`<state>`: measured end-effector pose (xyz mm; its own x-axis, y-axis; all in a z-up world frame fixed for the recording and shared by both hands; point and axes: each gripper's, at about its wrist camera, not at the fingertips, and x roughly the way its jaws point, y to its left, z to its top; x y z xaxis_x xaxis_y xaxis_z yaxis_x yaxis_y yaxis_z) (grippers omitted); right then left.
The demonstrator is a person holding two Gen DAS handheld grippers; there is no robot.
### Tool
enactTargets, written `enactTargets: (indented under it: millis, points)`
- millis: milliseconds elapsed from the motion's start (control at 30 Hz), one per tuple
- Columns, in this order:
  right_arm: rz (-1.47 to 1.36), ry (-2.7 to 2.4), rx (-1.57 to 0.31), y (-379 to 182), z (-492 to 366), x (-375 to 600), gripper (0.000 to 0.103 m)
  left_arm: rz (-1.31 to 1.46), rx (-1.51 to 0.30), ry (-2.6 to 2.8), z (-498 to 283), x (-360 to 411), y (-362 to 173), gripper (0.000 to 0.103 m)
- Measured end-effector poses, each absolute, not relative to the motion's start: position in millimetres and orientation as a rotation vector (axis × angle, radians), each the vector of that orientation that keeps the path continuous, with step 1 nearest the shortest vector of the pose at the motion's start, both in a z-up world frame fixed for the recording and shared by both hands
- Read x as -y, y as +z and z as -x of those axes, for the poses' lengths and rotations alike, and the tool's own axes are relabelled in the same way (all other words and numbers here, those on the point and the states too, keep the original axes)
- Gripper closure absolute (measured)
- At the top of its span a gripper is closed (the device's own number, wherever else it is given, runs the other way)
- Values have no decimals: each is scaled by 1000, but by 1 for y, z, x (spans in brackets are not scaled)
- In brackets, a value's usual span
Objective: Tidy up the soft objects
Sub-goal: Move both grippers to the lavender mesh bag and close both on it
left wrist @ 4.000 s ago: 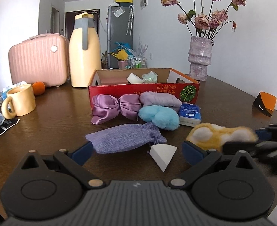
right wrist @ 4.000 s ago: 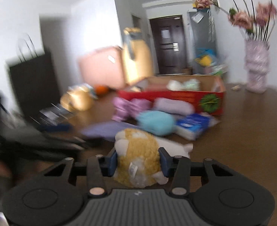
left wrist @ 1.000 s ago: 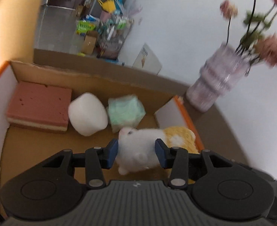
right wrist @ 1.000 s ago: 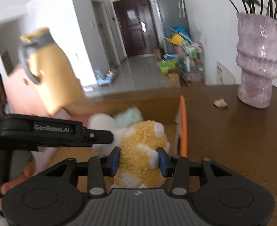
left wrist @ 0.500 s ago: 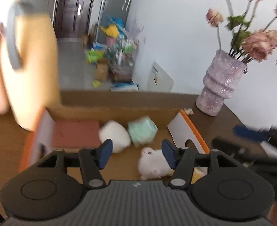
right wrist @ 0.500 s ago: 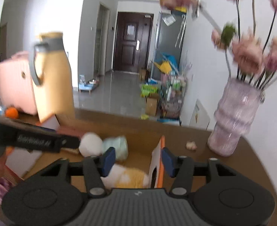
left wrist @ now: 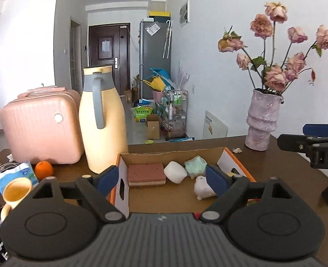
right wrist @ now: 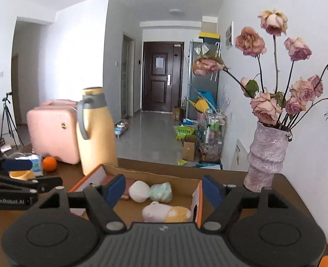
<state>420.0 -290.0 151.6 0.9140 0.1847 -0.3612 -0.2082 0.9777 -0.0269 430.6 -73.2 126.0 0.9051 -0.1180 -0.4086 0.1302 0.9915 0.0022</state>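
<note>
The yellow and white plush toy (right wrist: 166, 214) lies inside the cardboard box (right wrist: 168, 176) at its right end, free of both grippers; it also shows in the left wrist view (left wrist: 203, 190), partly hidden by a finger. A pink sponge block (left wrist: 146, 174), a white soft ball (left wrist: 175, 174) and a pale green soft cube (left wrist: 195, 167) also lie in the box (left wrist: 121, 184). My left gripper (left wrist: 162, 181) is open and empty above the box's near side. My right gripper (right wrist: 164, 191) is open and empty above the box.
A tall yellow thermos jug (left wrist: 101, 120) and a pink case (left wrist: 41, 126) stand behind the box at left, with an orange (left wrist: 43, 170), a tissue pack (left wrist: 14, 176) and a yellow mug (left wrist: 15, 192). A purple vase of dried roses (left wrist: 264, 120) stands at right.
Both grippers opened and let go of the plush toy, which now lies in the box. Both have pulled back and up from the box.
</note>
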Motion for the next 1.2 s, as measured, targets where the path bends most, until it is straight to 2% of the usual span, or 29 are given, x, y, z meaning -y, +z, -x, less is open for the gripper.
enactTargets:
  millis: [167, 367, 433, 533, 733, 900, 1200]
  points:
    - [30, 205, -291, 138, -368, 291, 21, -14, -353, -83, -383, 64, 119, 14]
    - [-27, 204, -177, 87, -288, 299, 18, -9, -261, -28, -300, 49, 67, 14]
    - [-22, 208, -143, 67, -262, 299, 13, -11, -219, -17, -272, 45, 51, 9]
    - [-15, 207, -122, 38, -230, 297, 12, 1, -189, -19, -234, 38, 27, 7]
    - [-37, 227, -238, -17, -179, 291, 12, 34, -256, -7, -175, 23, -20, 7]
    - [-62, 226, -343, -44, -143, 286, 11, 3, -319, -24, -147, 20, -31, 4]
    - [-80, 261, -391, -32, -164, 275, 14, 60, -380, -55, -180, 12, -27, 5]
